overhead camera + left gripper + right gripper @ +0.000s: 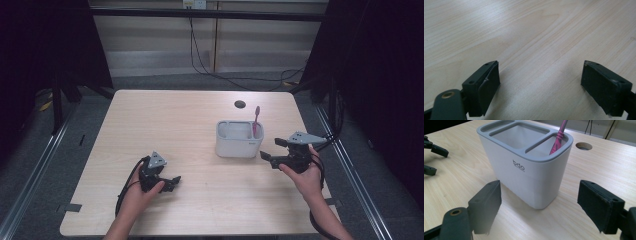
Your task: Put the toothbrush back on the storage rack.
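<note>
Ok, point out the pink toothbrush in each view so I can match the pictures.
High view: the pink toothbrush stands right of centre, in the right-end compartment of the white holder.
Left gripper view: not in it; bare wooden table between open jaws.
Right gripper view: top centre, leaning in the holder's nearest compartment.
Shared landmark: the round hole in the tabletop behind the holder.

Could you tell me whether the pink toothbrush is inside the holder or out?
Inside: the toothbrush stands leaning in the holder's end compartment.

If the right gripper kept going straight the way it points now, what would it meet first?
Most likely the white holder: it stands right ahead of the right gripper, whose open jaws are empty, with its near corner roughly centred between them. The exact gap is unclear.
</note>
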